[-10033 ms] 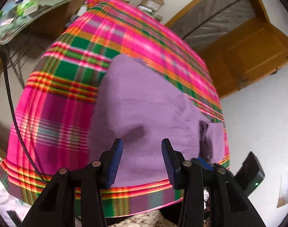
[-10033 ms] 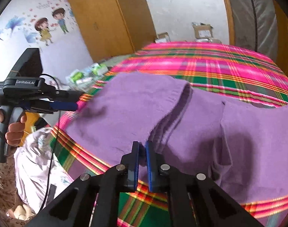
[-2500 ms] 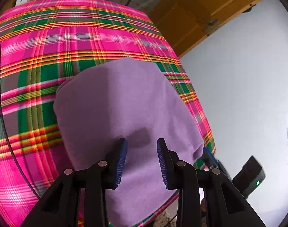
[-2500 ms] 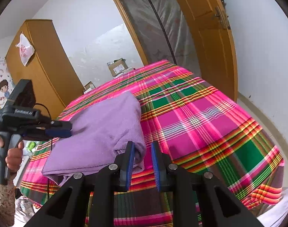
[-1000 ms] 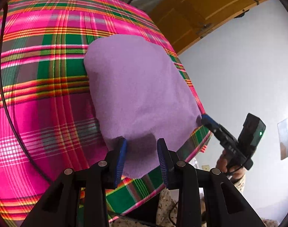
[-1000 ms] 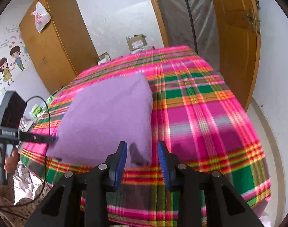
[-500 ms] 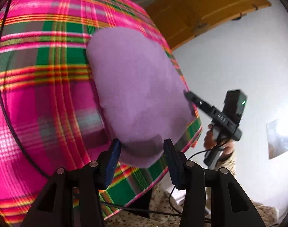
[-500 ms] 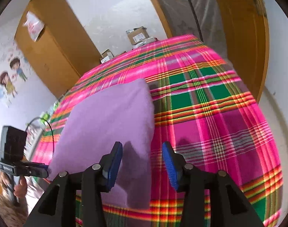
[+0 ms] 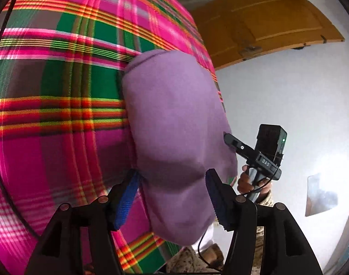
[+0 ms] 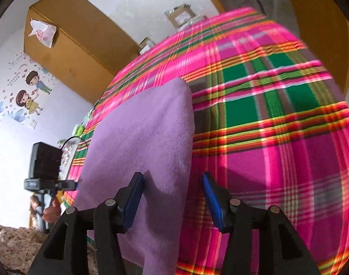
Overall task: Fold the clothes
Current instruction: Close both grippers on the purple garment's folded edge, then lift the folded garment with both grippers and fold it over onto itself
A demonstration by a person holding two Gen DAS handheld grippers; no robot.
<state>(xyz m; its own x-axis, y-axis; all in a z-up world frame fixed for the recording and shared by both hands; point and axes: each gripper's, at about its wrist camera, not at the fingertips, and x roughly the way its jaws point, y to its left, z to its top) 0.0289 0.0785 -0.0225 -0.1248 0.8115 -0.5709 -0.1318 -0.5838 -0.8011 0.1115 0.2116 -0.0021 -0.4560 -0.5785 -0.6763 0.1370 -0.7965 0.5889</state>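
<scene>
Straddling opposite near corners of the folded purple garment [image 9: 174, 119], left hand-held gripper [image 9: 172, 197] and right hand-held gripper [image 10: 173, 200] have just been opening; both seemingly grip nothing, and its length runs away across the plaid-covered bed [image 10: 277, 105].

- The purple garment [image 9: 174, 119] is folded into a thick, soft oblong pad of fuzzy knit
- It lies flat on the pink-and-green plaid cover [image 9: 59, 87], at the near edge
- Its near end [image 10: 160, 240] droops over that edge
</scene>
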